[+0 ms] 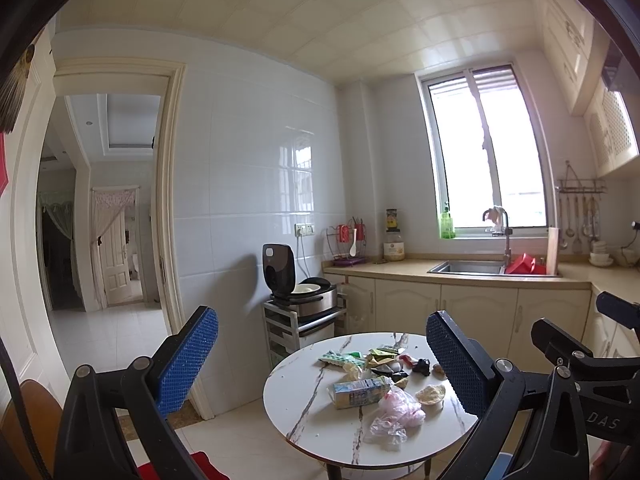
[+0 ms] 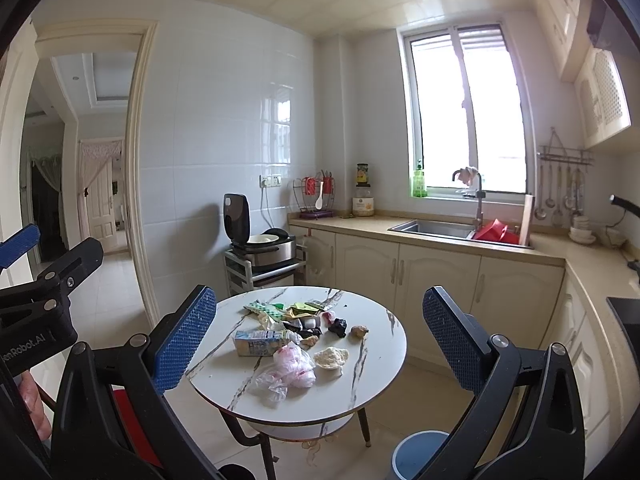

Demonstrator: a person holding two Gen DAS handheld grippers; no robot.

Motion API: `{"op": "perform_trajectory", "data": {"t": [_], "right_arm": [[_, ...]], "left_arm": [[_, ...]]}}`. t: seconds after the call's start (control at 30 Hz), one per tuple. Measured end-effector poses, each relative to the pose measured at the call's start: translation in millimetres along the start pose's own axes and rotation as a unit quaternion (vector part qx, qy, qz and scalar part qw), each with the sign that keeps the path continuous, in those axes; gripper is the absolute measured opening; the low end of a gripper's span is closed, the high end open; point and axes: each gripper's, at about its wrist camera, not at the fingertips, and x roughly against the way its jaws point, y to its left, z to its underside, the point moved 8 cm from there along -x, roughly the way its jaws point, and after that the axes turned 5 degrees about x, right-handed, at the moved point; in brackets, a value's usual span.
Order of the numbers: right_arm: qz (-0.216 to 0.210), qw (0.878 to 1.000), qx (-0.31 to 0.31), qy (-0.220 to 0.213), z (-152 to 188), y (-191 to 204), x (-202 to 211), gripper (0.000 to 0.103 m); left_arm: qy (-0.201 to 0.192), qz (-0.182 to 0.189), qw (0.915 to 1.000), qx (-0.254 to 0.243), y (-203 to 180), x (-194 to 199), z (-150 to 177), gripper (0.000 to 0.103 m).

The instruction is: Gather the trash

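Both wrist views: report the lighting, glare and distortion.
Left wrist view: window blown out, its glare reflected on the tiled wall, door frame bowed by fisheye. Right wrist view: same overexposed window, dark vignette corners, table evenly lit, sharp.

White marble-veined table (image 2: 372, 376), blue-padded claws (image 2: 320, 340), blue bin (image 2: 416, 456).
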Motion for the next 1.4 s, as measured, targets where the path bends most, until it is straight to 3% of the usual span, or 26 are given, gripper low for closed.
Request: {"op": "perform_trajectory", "data": {"t": [0.87,1.27,1.4], "right_arm": [[0.001,1.000,0.003,0.004,6.7,1.6,-4.7,0.103],[-0.007,1.000,-0.007,0.010,17.0,-6.2,-31.7,0.103],[-0.002,0.999,-0.012,0.041,37.0,-13.9,-58.2,0.103]], "left_arm": [[0.008,-0.002,1.0000,-0.003,-0.3,-5.8,3.1,0.102],[0.025,0.000,0.9995,-0.017,-7.0,-33.9,14.2,0.102],[0.064,-0.008,0.9977,-0.019,0.3,-66.9,33.7,0.102]]}}
